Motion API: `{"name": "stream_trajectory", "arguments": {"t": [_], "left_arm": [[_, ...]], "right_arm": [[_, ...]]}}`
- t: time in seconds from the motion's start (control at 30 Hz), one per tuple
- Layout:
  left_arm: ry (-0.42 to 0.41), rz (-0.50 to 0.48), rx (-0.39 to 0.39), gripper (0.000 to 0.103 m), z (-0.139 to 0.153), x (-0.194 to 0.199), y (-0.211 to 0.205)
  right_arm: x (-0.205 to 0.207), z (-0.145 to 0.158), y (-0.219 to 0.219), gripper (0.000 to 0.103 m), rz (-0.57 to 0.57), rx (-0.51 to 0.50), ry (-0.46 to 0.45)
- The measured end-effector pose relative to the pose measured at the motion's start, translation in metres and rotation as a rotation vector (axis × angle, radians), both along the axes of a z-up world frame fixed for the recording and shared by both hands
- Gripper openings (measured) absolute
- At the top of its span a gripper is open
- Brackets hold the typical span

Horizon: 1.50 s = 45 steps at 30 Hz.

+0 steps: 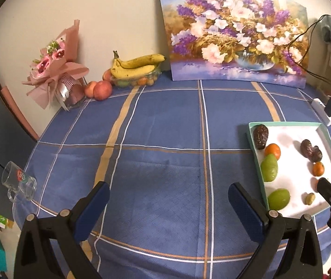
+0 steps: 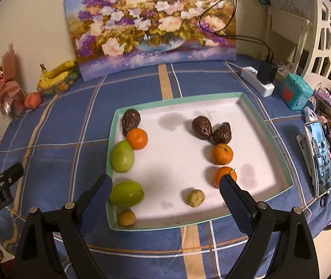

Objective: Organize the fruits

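Note:
A white tray with a teal rim (image 2: 266,118) (image 1: 288,123) holds several fruits. Along its left side lie a dark brown fruit (image 2: 131,121), an orange (image 2: 137,138), two green fruits (image 2: 122,156) (image 2: 126,194) and a small tan fruit (image 2: 126,217). On the right are two dark fruits (image 2: 202,127) (image 2: 222,133), two oranges (image 2: 222,154) (image 2: 224,174) and another small tan fruit (image 2: 195,198). My right gripper (image 2: 165,186) hovers open over the tray's near edge, holding nothing. My left gripper (image 1: 168,196) is open over bare tablecloth, left of the tray.
At the back left are bananas on a bowl of fruit (image 1: 135,69), apples (image 1: 102,90) and a pink bouquet (image 1: 56,65). A flower painting (image 1: 232,32) leans on the wall. A glass mug (image 1: 18,181) lies at the left table edge. A power strip (image 2: 257,79), teal box (image 2: 296,94) and phone (image 2: 320,160) crowd the right.

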<state>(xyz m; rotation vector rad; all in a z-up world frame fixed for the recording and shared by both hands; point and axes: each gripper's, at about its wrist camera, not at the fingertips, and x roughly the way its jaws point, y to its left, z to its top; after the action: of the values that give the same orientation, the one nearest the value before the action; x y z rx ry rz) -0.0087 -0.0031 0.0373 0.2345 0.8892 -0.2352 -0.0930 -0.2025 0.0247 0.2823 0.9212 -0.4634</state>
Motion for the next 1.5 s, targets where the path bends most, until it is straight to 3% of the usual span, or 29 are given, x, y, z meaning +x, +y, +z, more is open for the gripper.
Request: {"name": "stream_trajectory", "arguments": {"t": [0.47,1.5], "left_arm": [[0.017,0.015,-0.049,0.103,0.013,-0.018,0.012],[0.151,0.062,-0.009,0.103,-0.005,-0.011,0.019]], "right_arm": [[-0.009,0.023,0.020,0.094,0.046,-0.059,-0.078],[-0.004,0.006,0.017,0.094,0.031,0.006,0.015]]}}
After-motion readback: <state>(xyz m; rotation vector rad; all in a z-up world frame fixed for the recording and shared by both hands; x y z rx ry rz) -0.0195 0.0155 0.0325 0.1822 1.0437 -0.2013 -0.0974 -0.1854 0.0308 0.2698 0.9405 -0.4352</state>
